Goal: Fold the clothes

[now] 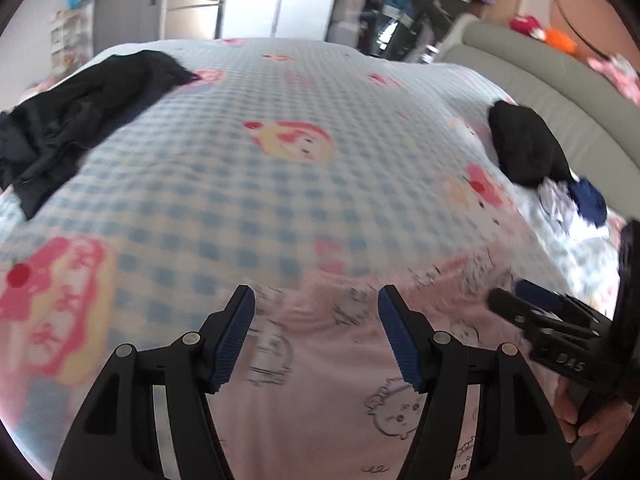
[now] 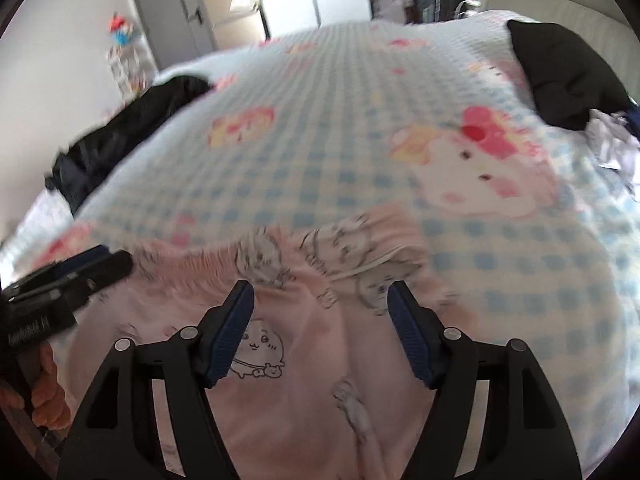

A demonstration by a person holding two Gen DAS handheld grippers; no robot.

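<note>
You are working over a bed (image 1: 280, 184) covered in a blue checked cartoon sheet. On it lie pink printed clothes (image 1: 320, 380) nearest you, a crumpled black garment (image 1: 80, 120) far left, and a black bundle (image 1: 524, 148) by white and navy pieces (image 1: 572, 204) at the right.

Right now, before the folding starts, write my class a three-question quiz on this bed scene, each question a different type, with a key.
1. True or false: both the left gripper and the right gripper are shut on the pink cartoon-print garment.
2. Multiple choice: the crumpled black garment in the left wrist view lies A) on the far left of the checked bedspread, B) between the left gripper's fingers, C) on the grey headboard.
3. Fill in: the small black bundle lies near the bed's ____ edge in both views.

Key: 1 false, both are open above it; 2 A; 3 right.
</note>
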